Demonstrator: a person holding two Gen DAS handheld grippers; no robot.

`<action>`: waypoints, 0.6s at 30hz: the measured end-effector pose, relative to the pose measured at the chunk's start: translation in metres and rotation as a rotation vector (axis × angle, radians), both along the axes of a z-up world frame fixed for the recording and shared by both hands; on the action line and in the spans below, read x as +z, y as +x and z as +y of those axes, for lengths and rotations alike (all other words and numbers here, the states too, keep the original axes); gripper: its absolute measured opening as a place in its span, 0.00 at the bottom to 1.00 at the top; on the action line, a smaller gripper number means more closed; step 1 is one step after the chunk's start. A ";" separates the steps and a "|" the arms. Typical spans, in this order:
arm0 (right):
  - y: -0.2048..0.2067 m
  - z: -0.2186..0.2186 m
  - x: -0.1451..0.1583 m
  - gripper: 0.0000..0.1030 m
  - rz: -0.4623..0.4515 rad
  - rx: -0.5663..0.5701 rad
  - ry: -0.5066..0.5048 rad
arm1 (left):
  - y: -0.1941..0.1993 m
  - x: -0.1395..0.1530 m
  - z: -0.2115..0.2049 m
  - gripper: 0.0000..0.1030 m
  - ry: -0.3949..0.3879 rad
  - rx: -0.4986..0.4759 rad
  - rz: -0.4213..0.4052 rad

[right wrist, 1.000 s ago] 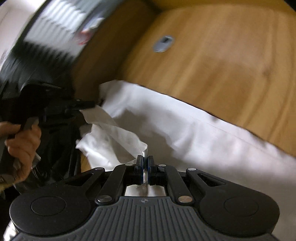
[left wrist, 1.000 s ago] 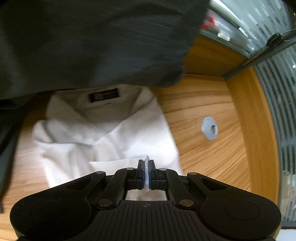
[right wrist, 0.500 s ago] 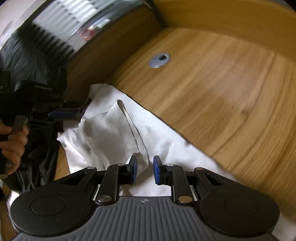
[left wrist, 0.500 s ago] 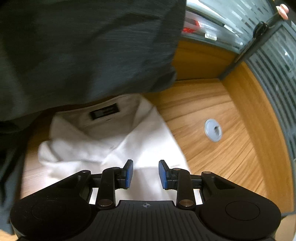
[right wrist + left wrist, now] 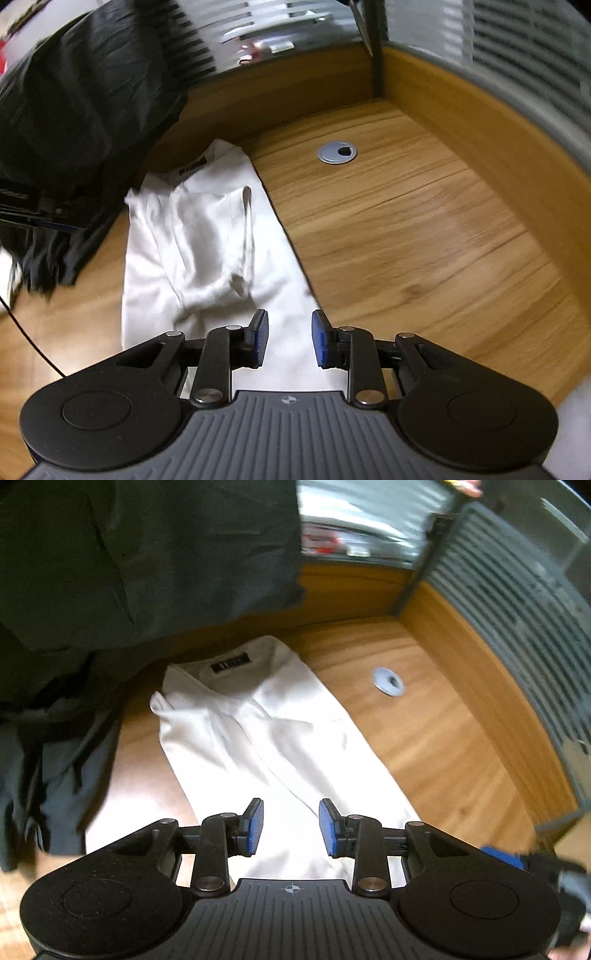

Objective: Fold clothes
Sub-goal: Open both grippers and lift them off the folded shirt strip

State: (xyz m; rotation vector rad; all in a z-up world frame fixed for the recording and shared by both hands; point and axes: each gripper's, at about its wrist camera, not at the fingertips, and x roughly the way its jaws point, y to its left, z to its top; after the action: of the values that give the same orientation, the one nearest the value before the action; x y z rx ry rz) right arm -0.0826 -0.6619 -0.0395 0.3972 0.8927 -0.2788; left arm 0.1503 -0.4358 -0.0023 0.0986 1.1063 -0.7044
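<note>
Now, going left to right: a heap of dark clothes (image 5: pixel 110 572) fills the far left of both wrist views, spilling onto the wooden surface (image 5: pixel 443 738) and lying against the left side of the white shirt (image 5: pixel 258 738).

The shirt lies in the middle of the surface as a long narrow strip, collar and black label (image 5: pixel 229 662) at the far end. Both sides look folded inward, and a sleeve (image 5: pixel 221 240) lies bunched and creased on top.

The left gripper (image 5: pixel 291 827) hangs above the near part of the shirt. Its jaws are parting, and nothing is between the blue pads (image 5: pixel 256 825).

The right gripper (image 5: pixel 289 339) hangs over the strip's right-hand portion near its long edge. Its jaws are likewise spreading and hold no cloth. A grey cable grommet (image 5: pixel 337 151) sits on bare wood well to the right.

The step in hand appears to be the next fold, probably bringing the hem up toward the collar. To do it well:

- Flatten the rumpled sleeve first, or it will leave a lump in the fold.
- Take the two near corners level with each other, pinching all layers so the side folds do not fall open.
- Lift both together and lay the hem square just short of the collar.
- Keep clear of the dark heap, which could snag the left edge.
</note>
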 end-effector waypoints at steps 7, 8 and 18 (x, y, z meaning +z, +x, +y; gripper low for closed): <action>-0.050 -0.016 0.006 0.32 0.028 0.086 -0.006 | -0.071 0.007 0.016 0.36 -0.026 -0.025 -0.026; -0.058 -0.019 0.006 0.32 0.030 0.103 0.000 | -0.082 0.007 0.018 0.36 -0.030 -0.020 -0.028; -0.113 -0.043 -0.011 0.39 0.054 0.456 -0.021 | -0.222 -0.008 0.028 0.36 -0.028 0.137 -0.052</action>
State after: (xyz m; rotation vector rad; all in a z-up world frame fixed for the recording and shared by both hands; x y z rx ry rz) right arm -0.1957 -0.7044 -0.0509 0.1588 1.0059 0.1212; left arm -0.0714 -0.4080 -0.0100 0.0167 1.0423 -0.5914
